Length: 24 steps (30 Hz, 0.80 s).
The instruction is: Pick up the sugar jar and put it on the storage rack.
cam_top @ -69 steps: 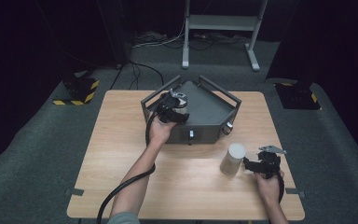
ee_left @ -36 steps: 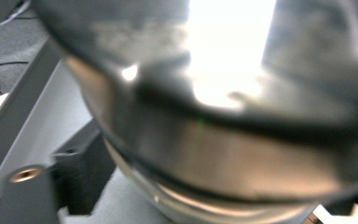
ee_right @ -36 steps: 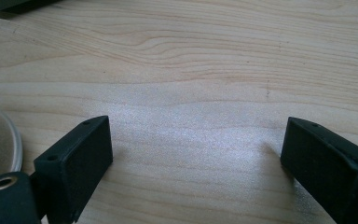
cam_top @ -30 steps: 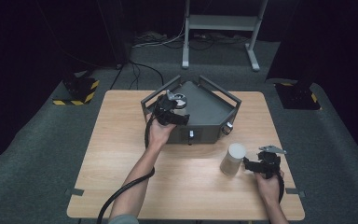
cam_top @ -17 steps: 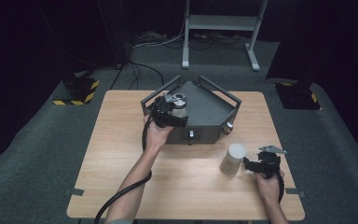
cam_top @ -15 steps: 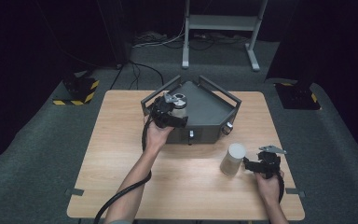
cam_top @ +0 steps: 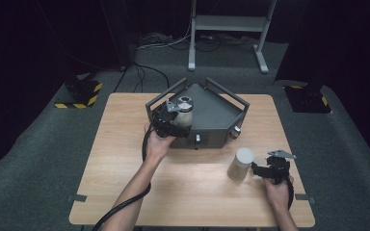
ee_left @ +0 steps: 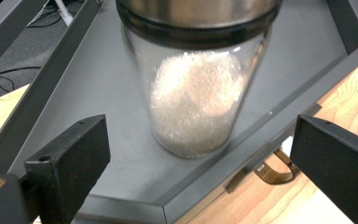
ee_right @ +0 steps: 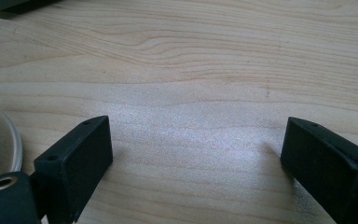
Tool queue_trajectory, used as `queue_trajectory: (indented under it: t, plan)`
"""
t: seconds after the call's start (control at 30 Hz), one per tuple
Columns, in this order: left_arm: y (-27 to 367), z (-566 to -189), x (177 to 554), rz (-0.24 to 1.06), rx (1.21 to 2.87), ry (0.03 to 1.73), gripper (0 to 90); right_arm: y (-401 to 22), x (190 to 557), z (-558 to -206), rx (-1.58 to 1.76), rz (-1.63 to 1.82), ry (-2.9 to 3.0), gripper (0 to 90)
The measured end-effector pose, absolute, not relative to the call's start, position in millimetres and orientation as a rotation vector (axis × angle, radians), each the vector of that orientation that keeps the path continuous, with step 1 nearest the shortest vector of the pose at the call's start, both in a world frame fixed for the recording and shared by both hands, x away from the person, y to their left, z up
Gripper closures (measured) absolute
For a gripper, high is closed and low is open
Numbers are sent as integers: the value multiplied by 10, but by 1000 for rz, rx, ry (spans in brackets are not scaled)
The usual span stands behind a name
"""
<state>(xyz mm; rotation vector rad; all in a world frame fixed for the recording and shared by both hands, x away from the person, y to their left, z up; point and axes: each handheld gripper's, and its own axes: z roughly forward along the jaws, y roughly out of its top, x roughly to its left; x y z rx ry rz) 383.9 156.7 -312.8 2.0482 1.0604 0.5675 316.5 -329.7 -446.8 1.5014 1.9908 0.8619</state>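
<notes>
A: Where does the glass jar (ee_left: 196, 93) stand?

B: Upright in the grey tray (cam_top: 217, 115), at the upper centre of the high view. We keep the left gripper (cam_top: 166, 118) just beside it, its fingers (ee_left: 70, 158) wide apart with the jar between them but untouched; they have just been opening, which suggests a release.

A: And the right gripper (cam_top: 265, 169)?

B: Its fingers (ee_right: 77, 158) stand open on nothing over the desk (ee_right: 205, 60), beside the white cylinder (cam_top: 241, 163), likely ready to take it.

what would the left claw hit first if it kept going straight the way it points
Most likely the glass shaker of white grains standing in the grey tray. It sits right ahead between the open left claw jaws, not touching either; the depth is hard to judge.
</notes>
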Motion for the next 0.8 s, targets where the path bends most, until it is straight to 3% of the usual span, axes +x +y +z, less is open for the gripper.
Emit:
queue_trajectory:
  t: [0.8]
  plan:
    - [1645,-3246,3509,573,2067,999,52,-3296,3166,-4465,1503,860,1992,87]
